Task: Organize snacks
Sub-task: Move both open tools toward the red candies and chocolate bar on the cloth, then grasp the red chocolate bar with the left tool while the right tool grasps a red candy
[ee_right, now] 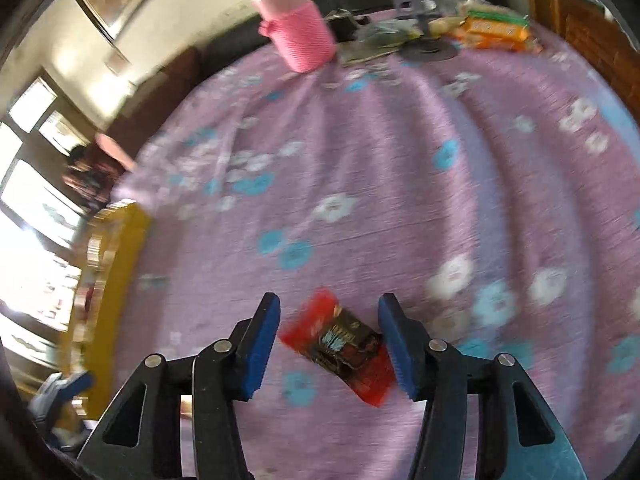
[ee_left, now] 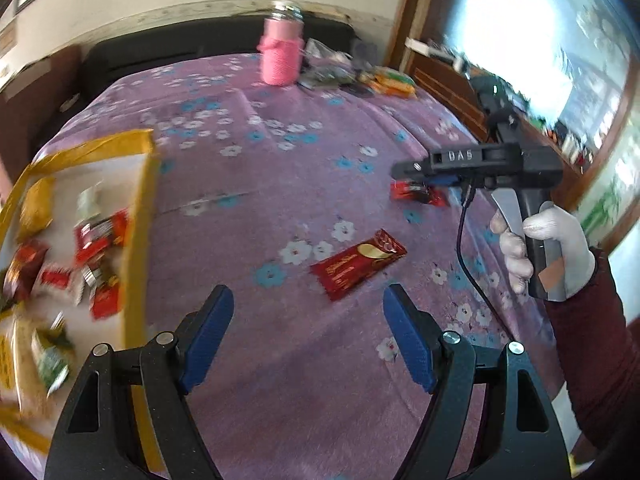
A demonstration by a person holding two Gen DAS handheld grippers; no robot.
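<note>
Sorting is partly done: several snacks lie in the yellow box [ee_left: 140, 216], left of the left tool [ee_left: 308, 336], which is open and empty. Two remain on the bed [ee_left: 280, 184]. A red bar [ee_left: 358, 264] lies just ahead of it, long axis diagonal, pointing far-right. The right tool [ee_right: 328, 344] is open around a red packet [ee_right: 340, 344], not gripping; its long axis runs from far-left to near-right.

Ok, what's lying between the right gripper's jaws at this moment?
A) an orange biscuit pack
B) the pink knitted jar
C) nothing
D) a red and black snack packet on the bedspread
D: in the right wrist view the red and black snack packet lies flat on the purple floral bedspread between the right gripper jaws, which stand apart, not pressing it.
</note>
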